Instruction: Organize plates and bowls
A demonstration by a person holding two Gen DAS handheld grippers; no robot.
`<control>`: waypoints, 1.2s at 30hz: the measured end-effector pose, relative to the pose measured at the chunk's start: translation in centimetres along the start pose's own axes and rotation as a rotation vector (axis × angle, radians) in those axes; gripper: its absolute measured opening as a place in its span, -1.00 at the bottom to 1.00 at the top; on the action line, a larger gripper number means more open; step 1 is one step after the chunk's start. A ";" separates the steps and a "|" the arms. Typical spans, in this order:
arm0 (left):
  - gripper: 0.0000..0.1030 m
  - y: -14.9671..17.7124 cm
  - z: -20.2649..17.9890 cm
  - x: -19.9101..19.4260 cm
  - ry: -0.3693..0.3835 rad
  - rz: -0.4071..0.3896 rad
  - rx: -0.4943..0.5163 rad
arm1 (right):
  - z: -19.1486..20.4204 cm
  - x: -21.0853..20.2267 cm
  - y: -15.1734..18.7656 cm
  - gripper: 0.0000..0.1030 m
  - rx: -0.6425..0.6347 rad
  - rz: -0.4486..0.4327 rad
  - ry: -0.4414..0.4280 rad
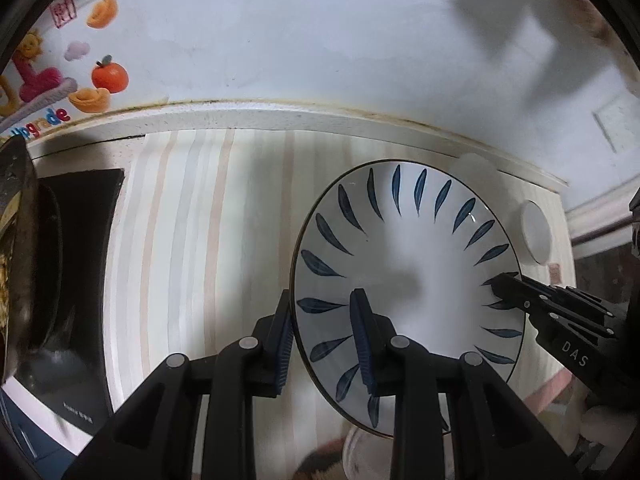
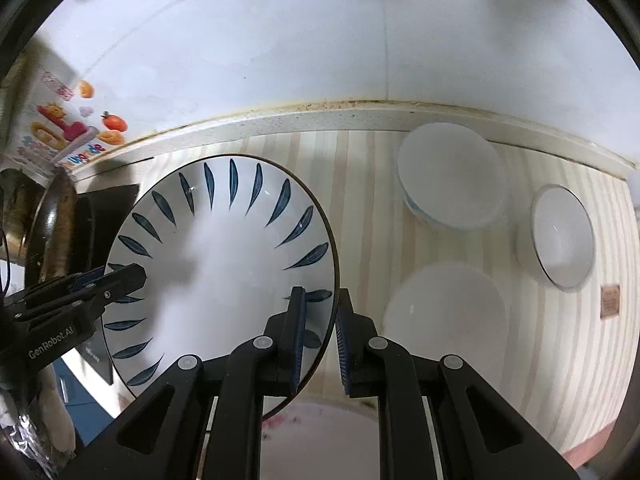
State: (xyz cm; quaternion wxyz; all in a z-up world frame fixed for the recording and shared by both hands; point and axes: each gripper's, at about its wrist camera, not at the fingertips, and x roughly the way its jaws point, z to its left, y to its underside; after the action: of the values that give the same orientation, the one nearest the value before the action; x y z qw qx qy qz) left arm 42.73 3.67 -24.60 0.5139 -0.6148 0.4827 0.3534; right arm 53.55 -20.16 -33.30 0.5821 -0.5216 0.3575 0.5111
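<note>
A large white plate with blue leaf marks (image 1: 400, 240) (image 2: 224, 240) hangs above the striped counter, gripped on two sides. My left gripper (image 1: 324, 340) is shut on its left rim. My right gripper (image 2: 320, 336) is shut on its right rim, and shows in the left wrist view as a black arm (image 1: 560, 320). The left gripper shows at the left of the right wrist view (image 2: 80, 288). On the counter to the right stand a white bowl (image 2: 452, 180), a dark-rimmed white bowl (image 2: 560, 236) and a white dish (image 2: 444, 316).
A dark pan (image 2: 56, 232) and a black hob (image 1: 80, 280) sit at the counter's left end. A pinkish white dish (image 2: 320, 440) lies under the plate. The white wall (image 2: 320, 40) with fruit stickers (image 1: 108, 76) backs the striped counter (image 1: 192, 240).
</note>
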 end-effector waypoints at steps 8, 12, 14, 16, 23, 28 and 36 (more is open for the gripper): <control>-0.52 5.1 -2.9 -2.5 0.013 -0.020 0.063 | -1.4 -4.9 6.7 -0.69 0.034 -0.037 -0.007; -0.52 8.1 -3.9 -2.0 0.017 0.006 0.095 | -2.3 -6.0 10.5 -0.69 0.052 -0.034 -0.006; -0.52 9.5 -4.4 -1.3 0.018 0.033 0.108 | -2.8 -6.2 12.5 -0.69 0.056 -0.027 0.006; -0.52 10.9 -4.9 -0.4 0.017 0.062 0.124 | -3.5 -5.9 14.5 -0.69 0.071 -0.013 0.010; -0.52 14.2 -6.7 4.0 -0.004 0.173 0.154 | -6.5 -3.0 20.2 -0.69 0.129 0.057 0.017; -0.52 15.0 -7.4 6.3 -0.033 0.212 0.169 | -7.8 -0.9 22.3 -0.69 0.151 0.089 0.020; -0.51 15.4 -7.7 8.6 -0.080 0.238 0.165 | -8.5 1.3 23.6 -0.69 0.153 0.100 0.012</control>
State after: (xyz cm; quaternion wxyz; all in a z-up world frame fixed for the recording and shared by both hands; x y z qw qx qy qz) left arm 29.95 -5.89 -35.33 0.5362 -0.4943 0.5586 0.3952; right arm 32.01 -29.74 -41.94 0.5918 -0.4601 0.4245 0.5077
